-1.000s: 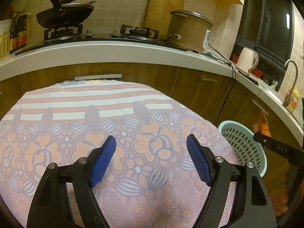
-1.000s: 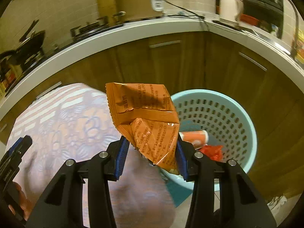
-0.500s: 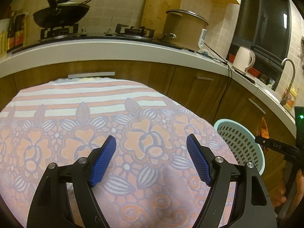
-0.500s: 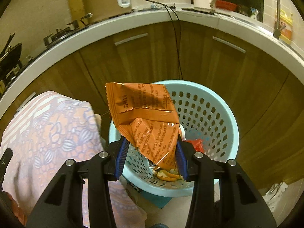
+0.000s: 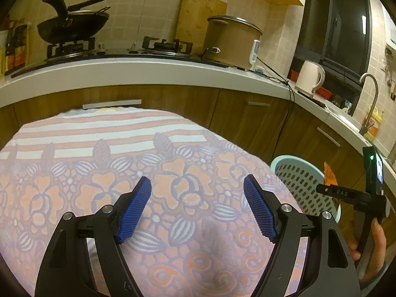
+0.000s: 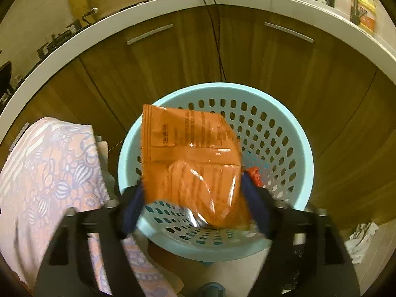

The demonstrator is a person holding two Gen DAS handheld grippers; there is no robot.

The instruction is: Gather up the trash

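An orange snack wrapper (image 6: 193,163) hangs between the fingers of my right gripper (image 6: 195,205), right over the mouth of the light blue perforated basket (image 6: 284,133). The right jaws stand wide apart and the view is blurred; the wrapper looks loose between them. Red trash (image 6: 255,175) lies inside the basket. My left gripper (image 5: 196,210) is open and empty above the floral tablecloth (image 5: 99,163). The basket (image 5: 297,175), the wrapper's edge (image 5: 329,175) and the right gripper's body show at the right of the left wrist view.
Wooden cabinets and a white counter (image 5: 148,71) curve behind the table, with a wok (image 5: 71,27), rice cooker (image 5: 232,42), kettle (image 5: 309,79) and faucet (image 5: 371,99). A black cable (image 6: 215,37) hangs down the cabinet behind the basket. A crumpled cloth (image 6: 363,237) lies on the floor.
My right gripper moved right from the table edge to above the basket, and its jaws have now spread, loosening the wrapper. The left gripper stayed open over the cloth, shifting slightly.
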